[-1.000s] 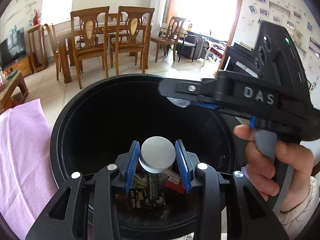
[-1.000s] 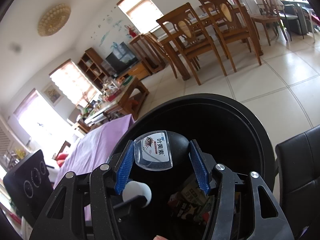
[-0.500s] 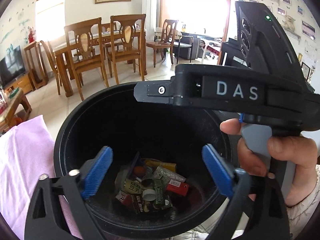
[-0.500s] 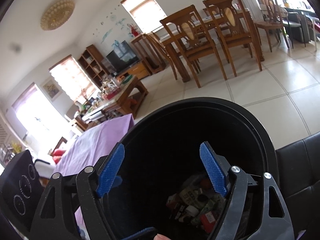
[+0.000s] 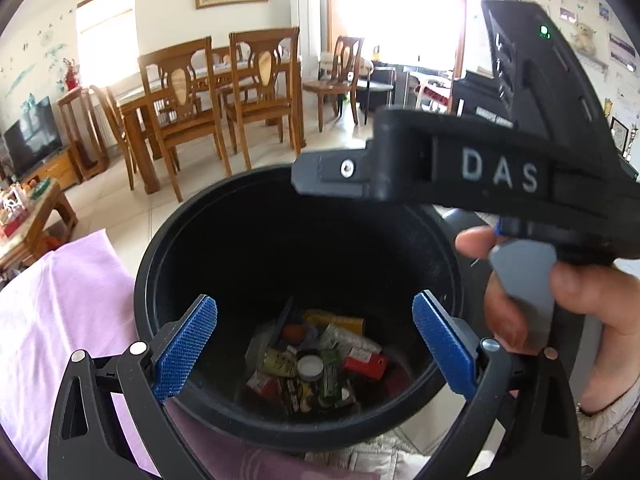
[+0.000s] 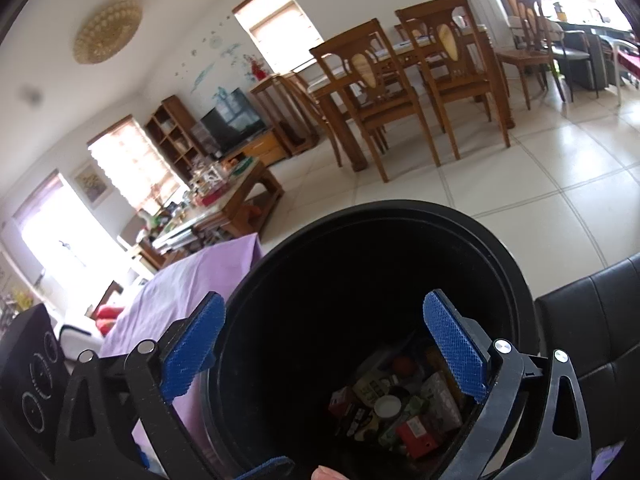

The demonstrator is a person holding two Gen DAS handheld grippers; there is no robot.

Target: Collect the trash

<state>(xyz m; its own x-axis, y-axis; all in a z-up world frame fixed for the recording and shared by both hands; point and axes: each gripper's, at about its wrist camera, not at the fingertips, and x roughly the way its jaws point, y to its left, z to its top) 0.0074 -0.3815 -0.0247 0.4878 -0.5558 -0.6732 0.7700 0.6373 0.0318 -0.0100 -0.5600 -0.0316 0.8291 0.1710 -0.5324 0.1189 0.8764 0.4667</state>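
A black round bin [image 5: 224,216] fills the lower half of both views, and its rim [image 6: 400,208] curves under my fingers. Mixed trash [image 5: 320,360] lies on its bottom: wrappers, a red pack and a white cap [image 6: 386,404]. My left gripper [image 5: 315,302] hangs over the bin's mouth, its jaws opening wide with nothing between the blue pads. My right gripper [image 6: 324,300] is also above the bin, its jaws opening and empty. A hand [image 5: 560,300] holds the right tool's black body [image 5: 500,176], which crosses the left wrist view.
A purple cloth [image 5: 60,320] covers the surface left of the bin. A black leather seat [image 6: 592,312] is at its right. Wooden chairs and a dining table [image 5: 208,92] stand beyond on the tiled floor, and there is a cluttered coffee table [image 6: 240,192] at far left.
Both grippers have spread wide. The grey-capped item left the left jaws and the clear labelled pack left the right jaws; neither is between the pads now.
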